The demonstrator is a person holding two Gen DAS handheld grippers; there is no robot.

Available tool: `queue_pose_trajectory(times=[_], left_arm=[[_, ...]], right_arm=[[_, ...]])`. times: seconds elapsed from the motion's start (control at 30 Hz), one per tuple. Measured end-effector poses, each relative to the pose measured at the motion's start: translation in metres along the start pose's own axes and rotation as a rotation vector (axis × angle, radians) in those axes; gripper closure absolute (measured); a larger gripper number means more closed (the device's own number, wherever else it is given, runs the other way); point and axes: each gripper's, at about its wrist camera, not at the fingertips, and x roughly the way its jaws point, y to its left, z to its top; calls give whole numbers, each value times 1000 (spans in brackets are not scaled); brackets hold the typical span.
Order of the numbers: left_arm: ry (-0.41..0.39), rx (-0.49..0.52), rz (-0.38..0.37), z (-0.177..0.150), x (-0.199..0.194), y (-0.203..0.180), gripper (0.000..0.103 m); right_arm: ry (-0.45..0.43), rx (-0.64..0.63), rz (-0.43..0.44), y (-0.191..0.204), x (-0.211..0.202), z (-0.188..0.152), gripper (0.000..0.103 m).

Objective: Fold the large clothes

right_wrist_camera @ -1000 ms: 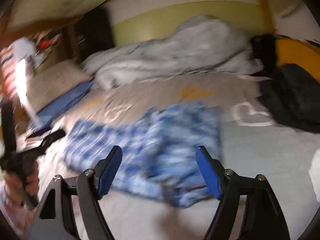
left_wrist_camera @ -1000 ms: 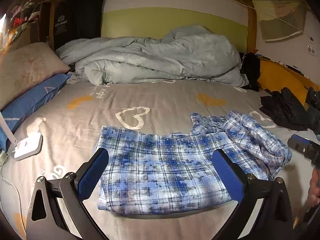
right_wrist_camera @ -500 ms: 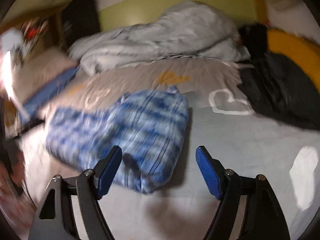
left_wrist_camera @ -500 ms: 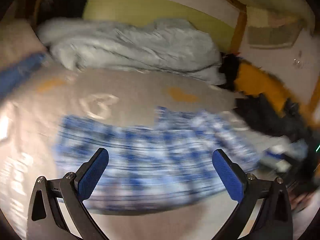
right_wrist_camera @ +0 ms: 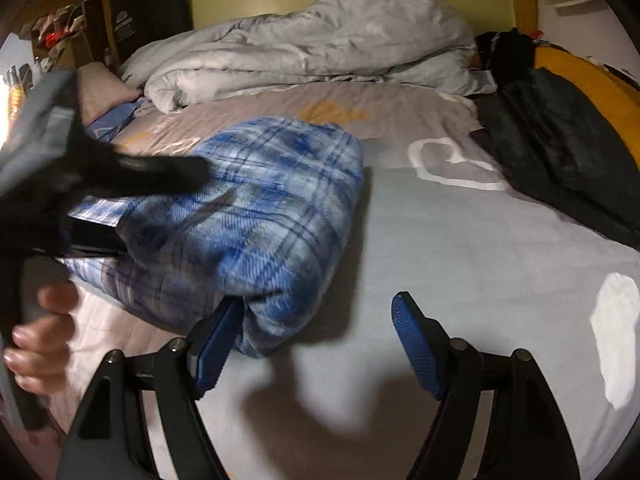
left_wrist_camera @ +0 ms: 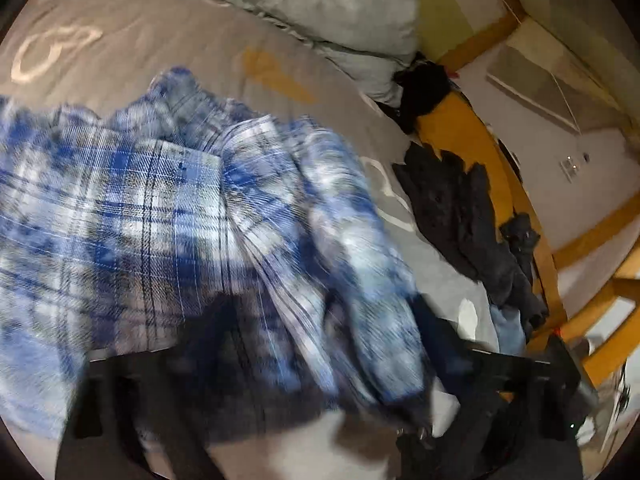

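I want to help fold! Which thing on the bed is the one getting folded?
Look at the big bed with the grey heart-print sheet. In its middle lies the plaid shirt, bunched up. It is the only blue-and-white checked cloth; the quilt behind is pale grey, and the clothes beside it are dark.

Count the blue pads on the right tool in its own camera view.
2. On the right tool, the pad at picture left sits at the near edge of the plaid shirt; the other pad hangs over bare bed sheet. Neither is hidden.

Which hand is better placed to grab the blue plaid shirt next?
Left. The left gripper is closing with folds of the blue plaid flannel shirt between its fingers; the right gripper is open at the shirt's edge, mostly over bare sheet.
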Motion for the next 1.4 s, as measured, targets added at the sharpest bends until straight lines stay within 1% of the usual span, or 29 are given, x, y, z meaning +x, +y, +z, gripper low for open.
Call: queue_pose_trajectory(times=[0.03,0.07,0.13,0.17,0.23,0.27,0.33,0.37,0.4,0.43,0.47,0.5,0.53,0.6,0.67,0.77,0.8,0.83,0.9,0.97,1.03,1.07,1.13,1.23,1.3,1.33,1.4], left_arm=[[6,7,-15,1,3,0,74],[10,9,-28,2,3,0,81],[-37,11,-58,3,-9,-1,88],[-55,31,-59,4,-16,-3,88],[-85,109,-10,3,-28,-13,88],[-95,145,8,3,-33,-18,88],[-96,182,18,2,-38,-23,88],[-94,186,32,2,-39,-23,88],[-92,184,50,2,-38,-22,88],[-92,179,74,2,-36,-19,88],[-90,168,119,3,-33,-15,88],[-81,148,170,4,-28,-8,88],[-66,116,182,3,-24,1,88],[-29,72,158,2,-15,14,87],[-17,87,165,-1,-11,14,87],[-17,109,187,-5,-11,11,86],[-14,104,190,-6,-10,13,85],[-13,97,191,-7,-7,14,84],[-18,94,196,-12,-8,16,80],[-25,130,215,-17,-14,16,76],[-10,173,241,-20,-16,13,68],[0,188,250,-22,-18,11,67],[-8,229,289,-26,-28,5,60],[-34,262,307,-28,-41,2,55],[-33,268,321,-29,-40,3,53],[-28,264,326,-30,-39,5,52],[-14,260,347,-33,-32,7,51]], right_arm=[[3,7,3,0,4,1,28],[11,17,2,-1,10,2,28],[15,25,3,0,16,3,28],[15,31,10,0,18,4,28],[18,19,21,4,19,5,28],[12,2,21,8,18,5,28],[-44,-87,8,21,10,5,29],[-79,-135,-27,29,4,3,29],[-100,-174,-101,37,3,3,29],[-88,-177,-150,38,7,3,28],[-73,-160,-159,35,10,4,28],[-42,-104,-152,26,15,4,28],[-10,-41,-136,15,19,4,28],[33,31,-97,0,20,5,28],[46,11,-134,-2,19,4,28],[37,-33,-194,5,18,-5,28],[43,-39,-197,5,19,-6,28],[48,-41,-190,4,19,-6,28],[65,-45,-134,2,16,-7,28],[81,-42,-91,-4,12,-3,28],[86,-31,-31,-9,1,-4,28],[80,-29,-8,-10,-5,-4,28],[56,-32,28,-11,-17,-3,28],[-30,12,85,-17,-42,5,28],[-80,47,97,-22,-53,9,27],[-96,56,88,-23,-55,11,27],[-86,57,49,-23,-49,15,27]])
